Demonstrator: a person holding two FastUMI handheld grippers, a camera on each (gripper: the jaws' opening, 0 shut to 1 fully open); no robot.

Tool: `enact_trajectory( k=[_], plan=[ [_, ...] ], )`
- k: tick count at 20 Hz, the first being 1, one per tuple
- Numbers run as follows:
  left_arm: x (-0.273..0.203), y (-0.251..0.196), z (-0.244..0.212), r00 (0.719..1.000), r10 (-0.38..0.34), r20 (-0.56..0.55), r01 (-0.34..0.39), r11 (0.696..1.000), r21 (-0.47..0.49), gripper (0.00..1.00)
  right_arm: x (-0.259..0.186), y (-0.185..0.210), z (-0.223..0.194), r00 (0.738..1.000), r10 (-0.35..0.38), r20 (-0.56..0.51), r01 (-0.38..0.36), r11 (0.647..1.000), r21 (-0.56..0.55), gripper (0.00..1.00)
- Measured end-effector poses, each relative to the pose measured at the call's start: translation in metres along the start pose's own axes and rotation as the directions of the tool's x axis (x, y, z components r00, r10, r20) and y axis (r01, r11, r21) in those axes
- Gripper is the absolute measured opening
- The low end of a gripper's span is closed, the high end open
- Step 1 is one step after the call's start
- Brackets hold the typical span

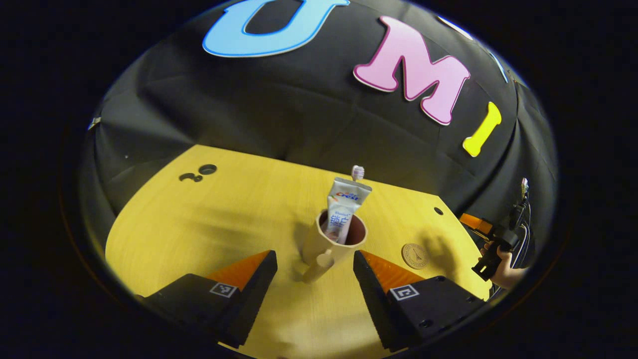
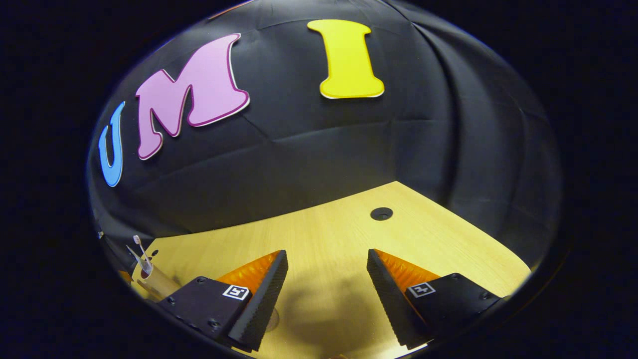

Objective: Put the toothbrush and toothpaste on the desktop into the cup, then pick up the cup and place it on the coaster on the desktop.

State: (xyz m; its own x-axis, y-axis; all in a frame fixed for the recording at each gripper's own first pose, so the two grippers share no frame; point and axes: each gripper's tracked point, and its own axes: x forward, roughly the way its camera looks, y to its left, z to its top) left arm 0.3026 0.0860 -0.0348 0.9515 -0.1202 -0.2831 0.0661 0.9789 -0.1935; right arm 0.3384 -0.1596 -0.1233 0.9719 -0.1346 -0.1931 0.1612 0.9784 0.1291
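On the desk [image 1: 199,234], the cup [image 1: 333,244] stands upright holding toothbrush [image 1: 357,172] and toothpaste [image 1: 343,207]; the coaster [image 1: 414,256] lies near it. Left gripper [image 1: 315,279]: jaws spread, facing the handle [image 1: 319,264]. Right gripper [image 2: 326,294]: jaws spread, empty. Close squarely on the handle; lift without tilting.

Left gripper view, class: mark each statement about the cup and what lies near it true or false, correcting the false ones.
1. The toothpaste stands inside the cup. True.
2. The toothbrush lies flat on the desktop. False: it stands in the cup.
3. The cup sits on the coaster. False: the coaster lies bare beside it.
4. The left claw is open, the cup's handle between its fingers. True.
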Motion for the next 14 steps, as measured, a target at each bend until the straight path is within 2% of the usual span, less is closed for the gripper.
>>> enact_trajectory(
  k=[1,2,5,7,9,12,14],
  plan=[
    [0.008,-0.003,-0.001,1.0,-0.008,-0.021,0.009,1.0,0.011,0.87,-0.002,-0.008,0.0,1.0,-0.011,0.001,0.011,1.0,-0.001,0.98],
    [0.016,-0.005,-0.003,0.999,-0.017,-0.046,0.018,0.999,0.028,0.95,-0.004,-0.015,-0.001,1.0,-0.016,0.0,0.016,1.0,-0.002,0.98],
    [0.035,-0.009,-0.01,0.994,-0.022,-0.109,0.033,0.994,0.104,0.95,-0.007,-0.031,-0.004,1.0,-0.03,-0.008,0.03,1.0,-0.007,0.98],
    [0.046,-0.01,-0.019,0.985,-0.01,-0.174,0.036,0.989,0.144,0.92,-0.008,-0.039,-0.004,0.999,-0.039,-0.014,0.039,0.999,-0.007,0.98],
    [0.054,-0.011,-0.027,0.972,0.007,-0.233,0.031,0.987,0.159,0.87,-0.011,-0.047,-0.006,0.999,-0.046,-0.019,0.046,0.999,0.001,0.98],
    [0.065,-0.013,-0.03,0.956,0.025,-0.291,0.03,0.982,0.184,0.74,-0.014,-0.064,-0.007,0.997,-0.08,-0.011,0.08,0.997,-0.011,0.98],
    [0.07,-0.011,-0.034,0.943,0.043,-0.33,0.026,0.979,0.201,0.73,-0.019,-0.075,-0.013,0.995,-0.096,-0.028,0.096,0.995,-0.008,0.98]
  ],
)
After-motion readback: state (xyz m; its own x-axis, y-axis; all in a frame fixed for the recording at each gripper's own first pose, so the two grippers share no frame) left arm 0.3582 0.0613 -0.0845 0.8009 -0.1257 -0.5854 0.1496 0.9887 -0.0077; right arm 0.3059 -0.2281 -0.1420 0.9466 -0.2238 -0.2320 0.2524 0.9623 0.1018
